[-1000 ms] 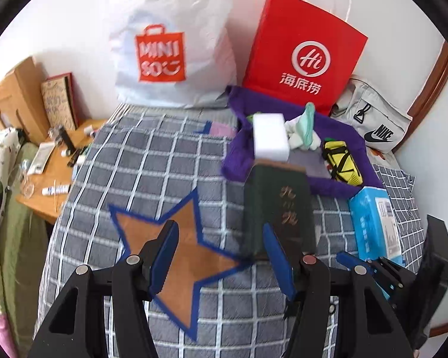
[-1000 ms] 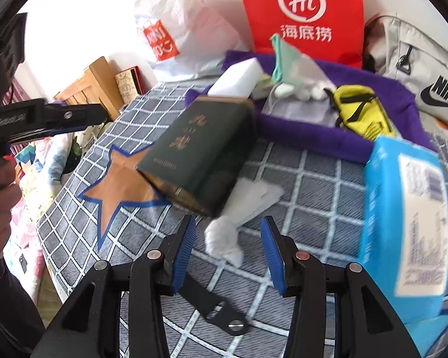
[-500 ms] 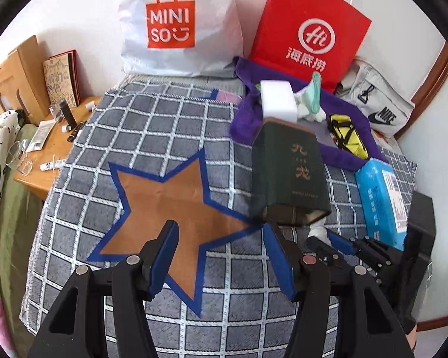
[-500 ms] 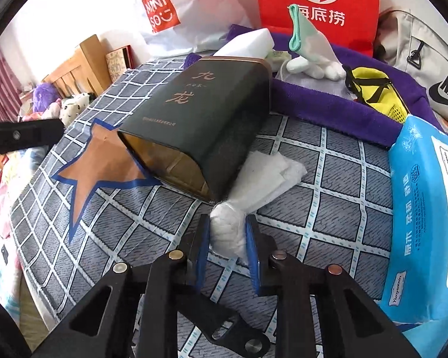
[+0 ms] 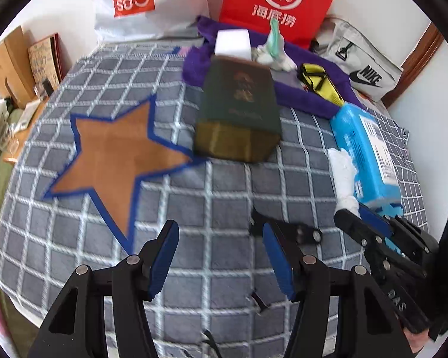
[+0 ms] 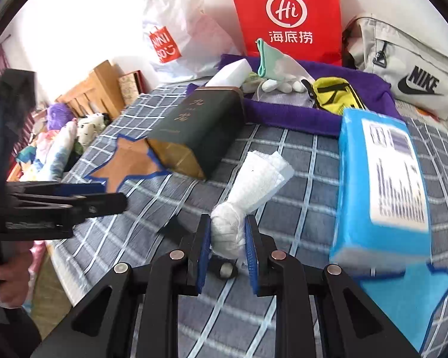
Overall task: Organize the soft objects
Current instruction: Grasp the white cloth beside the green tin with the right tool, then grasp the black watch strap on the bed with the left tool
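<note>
White cloth bundle (image 6: 227,232) now clenched btwn right gripper (image 6: 225,249) jaws, lifted off blanket (image 6: 298,208); earlier just ahead. Left gripper (image 5: 221,256) released, empty. Pick done.

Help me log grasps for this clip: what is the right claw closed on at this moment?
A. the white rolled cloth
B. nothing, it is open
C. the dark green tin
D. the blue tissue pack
A: in the right wrist view the right claw pinches the knotted end of the white rolled cloth, while the dark green tin and blue tissue pack lie apart on the checked blanket.
</note>
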### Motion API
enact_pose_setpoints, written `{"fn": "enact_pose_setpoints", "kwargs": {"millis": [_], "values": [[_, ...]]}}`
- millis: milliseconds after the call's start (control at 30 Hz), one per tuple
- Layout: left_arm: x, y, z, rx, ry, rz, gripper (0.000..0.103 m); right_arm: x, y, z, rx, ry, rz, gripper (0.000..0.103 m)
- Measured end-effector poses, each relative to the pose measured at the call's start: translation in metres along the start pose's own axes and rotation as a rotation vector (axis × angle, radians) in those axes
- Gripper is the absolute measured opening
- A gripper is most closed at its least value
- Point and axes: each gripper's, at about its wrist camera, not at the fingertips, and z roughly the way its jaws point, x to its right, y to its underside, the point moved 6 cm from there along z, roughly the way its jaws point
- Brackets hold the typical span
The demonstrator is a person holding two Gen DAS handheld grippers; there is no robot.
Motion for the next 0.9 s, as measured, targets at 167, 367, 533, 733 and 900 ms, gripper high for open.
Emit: {"fn": "enact_pose_setpoints", "kwargs": {"millis": [167,367,533,733,900], "values": [[0.014,0.023,0.008,-0.031,0.005,-0.014,0.057,-0.002,0.028,-0.014,-0.006,0.003,-0.019,0.022],[0.033,0.042,0.018,-0.065,0.015,-0.008,0.057,0.021,0.054,-0.025,-0.021,0.051,0.016,0.022],[0.05,0.049,0.024,-0.074,0.025,0.004,0.057,0.04,0.073,-0.041,-0.012,0.094,0.032,0.022],[0.058,0.042,0.033,-0.06,0.044,-0.011,0.057,0.076,0.086,-0.047,-0.019,0.14,0.091,0.022],[0.06,0.029,0.042,-0.035,0.044,-0.023,0.057,0.098,0.088,-0.046,-0.017,0.148,0.13,0.023]]}}
